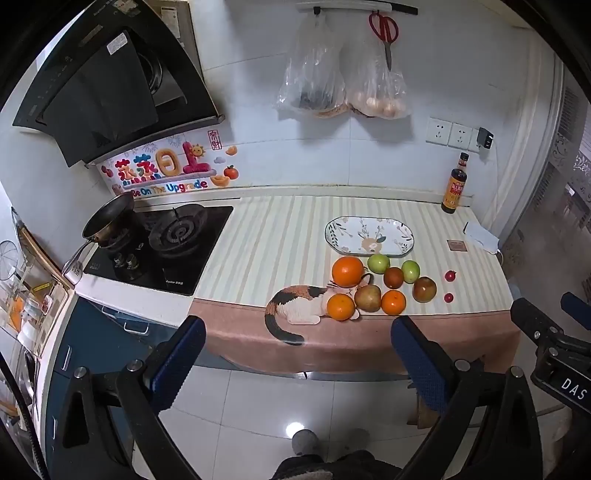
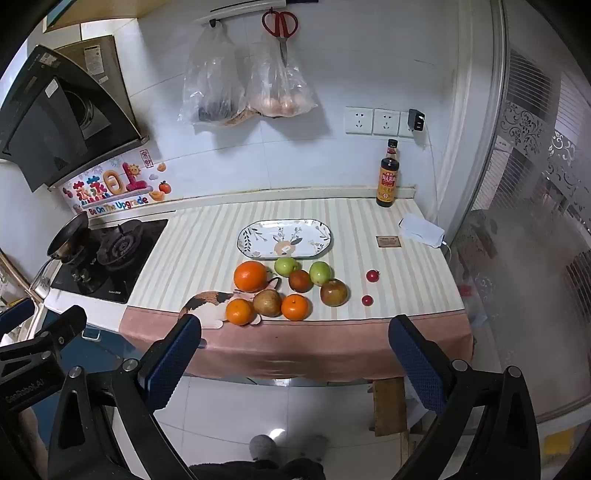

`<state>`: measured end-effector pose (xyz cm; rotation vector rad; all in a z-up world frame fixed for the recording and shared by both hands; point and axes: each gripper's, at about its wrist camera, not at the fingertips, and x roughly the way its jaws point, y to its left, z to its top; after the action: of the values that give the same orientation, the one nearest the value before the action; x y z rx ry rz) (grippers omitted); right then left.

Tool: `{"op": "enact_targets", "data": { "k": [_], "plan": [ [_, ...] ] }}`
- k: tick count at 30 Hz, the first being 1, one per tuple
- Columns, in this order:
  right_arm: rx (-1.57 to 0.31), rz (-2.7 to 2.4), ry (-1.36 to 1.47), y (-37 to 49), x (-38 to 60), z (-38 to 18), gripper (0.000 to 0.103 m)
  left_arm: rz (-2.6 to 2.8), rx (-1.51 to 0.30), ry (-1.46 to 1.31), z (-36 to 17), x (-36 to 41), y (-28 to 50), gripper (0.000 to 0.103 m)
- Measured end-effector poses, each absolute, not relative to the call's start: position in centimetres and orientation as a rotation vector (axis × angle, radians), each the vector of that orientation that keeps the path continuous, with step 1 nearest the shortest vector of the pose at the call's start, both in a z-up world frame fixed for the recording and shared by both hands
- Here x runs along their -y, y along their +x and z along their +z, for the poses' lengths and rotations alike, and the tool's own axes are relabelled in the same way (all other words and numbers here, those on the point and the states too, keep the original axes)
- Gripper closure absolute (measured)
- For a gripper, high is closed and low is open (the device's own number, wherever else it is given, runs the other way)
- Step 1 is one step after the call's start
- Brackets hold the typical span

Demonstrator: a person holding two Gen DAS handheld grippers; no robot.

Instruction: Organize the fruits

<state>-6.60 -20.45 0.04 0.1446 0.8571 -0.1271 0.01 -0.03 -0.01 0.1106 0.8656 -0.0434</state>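
Note:
Several fruits lie on the striped counter cloth in front of an empty oval patterned plate (image 1: 369, 236) (image 2: 284, 238): a big orange (image 1: 347, 271) (image 2: 250, 276), two smaller oranges (image 1: 340, 307) (image 2: 294, 307), two green apples (image 1: 378, 263) (image 2: 320, 273), a pear (image 1: 368, 297) (image 2: 267, 302), two reddish-brown fruits (image 1: 424, 289) (image 2: 334, 292) and two small red fruits (image 1: 450, 276) (image 2: 372, 275). My left gripper (image 1: 297, 343) is open and empty, held off the counter's front edge. My right gripper (image 2: 293, 341) is open and empty too, beside it.
A gas hob (image 1: 162, 247) with a pan (image 1: 109, 216) is at the left. A sauce bottle (image 2: 388, 177) stands at the back right, with a white packet (image 2: 421, 229) and a small card (image 2: 388, 241) nearby. Bags (image 2: 247, 85) and scissors (image 2: 280, 29) hang on the wall.

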Motion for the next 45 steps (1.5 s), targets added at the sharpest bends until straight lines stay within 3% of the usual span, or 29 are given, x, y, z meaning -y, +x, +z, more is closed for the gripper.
{"op": "enact_targets", "data": {
  "k": [45],
  "plan": [
    [-0.851,-0.12,0.139,-8.0,19.5,0.5,0.0,-0.052,-0.85,0.109,1.5,0.1,-0.2,0.0]
  ]
}}
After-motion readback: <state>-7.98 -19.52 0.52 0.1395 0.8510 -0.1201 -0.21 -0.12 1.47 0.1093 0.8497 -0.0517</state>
